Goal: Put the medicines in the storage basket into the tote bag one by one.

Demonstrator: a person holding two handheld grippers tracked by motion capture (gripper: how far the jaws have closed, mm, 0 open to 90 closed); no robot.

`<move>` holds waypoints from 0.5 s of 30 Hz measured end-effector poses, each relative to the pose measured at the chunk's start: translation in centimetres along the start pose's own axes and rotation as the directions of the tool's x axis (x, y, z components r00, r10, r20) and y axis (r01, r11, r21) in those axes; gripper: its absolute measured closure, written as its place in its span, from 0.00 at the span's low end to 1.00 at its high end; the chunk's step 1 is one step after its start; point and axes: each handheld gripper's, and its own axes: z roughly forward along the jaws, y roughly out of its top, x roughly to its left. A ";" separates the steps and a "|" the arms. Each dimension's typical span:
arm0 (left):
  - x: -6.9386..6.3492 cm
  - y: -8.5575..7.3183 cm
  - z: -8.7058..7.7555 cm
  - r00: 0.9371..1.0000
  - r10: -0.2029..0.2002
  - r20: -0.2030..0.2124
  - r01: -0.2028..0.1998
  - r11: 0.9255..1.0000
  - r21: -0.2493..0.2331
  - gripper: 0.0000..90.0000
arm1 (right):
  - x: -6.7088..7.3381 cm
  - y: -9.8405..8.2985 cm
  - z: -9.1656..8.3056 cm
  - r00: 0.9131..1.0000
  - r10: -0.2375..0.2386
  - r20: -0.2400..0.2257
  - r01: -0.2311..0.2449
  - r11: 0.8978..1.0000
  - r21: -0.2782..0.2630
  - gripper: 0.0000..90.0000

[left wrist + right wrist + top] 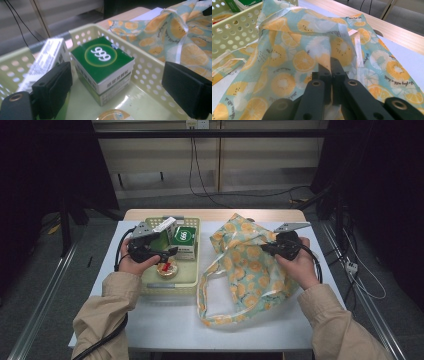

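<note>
Directly ahead of the open left tongs (117, 87) sits the green box (102, 62).

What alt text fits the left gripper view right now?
Open left gripper jaws frame a green box marked 999 in a pale yellow basket. A white box leans beside it; a citrus-print bag lies beyond the basket wall.

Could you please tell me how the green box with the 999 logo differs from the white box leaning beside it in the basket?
The green 999 box sits flat on the floor of the basket, logo face up; the white box stands tilted against the basket wall. The green 999 box looks squat and near-square, the white box long and slim. The green 999 box's top is dark green; the white box is pale with small print. Both are printed cartons in the same basket.
</note>
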 end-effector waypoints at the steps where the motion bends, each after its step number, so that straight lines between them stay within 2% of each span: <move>1: 0.0 -0.3 0.3 1.000 -0.011 0.012 0.011 1.000 0.010 0.11 | 0.0 0.0 0.0 1.000 -0.001 0.000 0.001 1.000 0.001 1.00; 5: -0.1 -1.2 1.1 0.999 0.018 0.037 -0.021 0.997 0.075 0.09 | 0.0 0.0 0.0 1.000 -0.001 0.001 0.001 1.000 -0.001 1.00; 7: -0.1 -1.6 1.3 0.999 0.015 0.052 -0.020 0.995 0.096 0.09 | 0.0 -0.1 0.0 1.000 0.000 0.000 0.000 1.000 -0.001 1.00; 9: 0.0 -1.9 1.5 0.999 0.019 0.047 -0.024 0.993 0.111 0.09 | 0.0 -0.1 0.0 1.000 -0.002 0.001 0.002 1.000 0.000 1.00; 11: 0.1 -2.2 1.6 0.998 -0.004 0.060 -0.003 0.993 0.120 0.09 | 0.0 -0.2 0.1 1.000 0.000 0.001 0.000 1.000 0.001 1.00; 13: 0.1 -2.5 1.7 0.998 0.001 0.067 -0.010 0.990 0.140 0.09 | 0.0 -0.3 0.1 1.000 0.000 0.001 0.000 1.000 0.001 1.00; 14: 0.2 -2.7 1.8 0.998 0.011 0.065 -0.020 0.989 0.147 0.09 | 0.0 -0.3 0.2 1.000 0.001 0.000 -0.001 1.000 0.001 1.00; 15: 0.1 -2.8 1.9 0.999 0.010 0.043 -0.017 0.987 0.158 0.10 | 0.0 -0.3 0.2 1.000 0.001 0.002 -0.001 1.000 0.002 1.00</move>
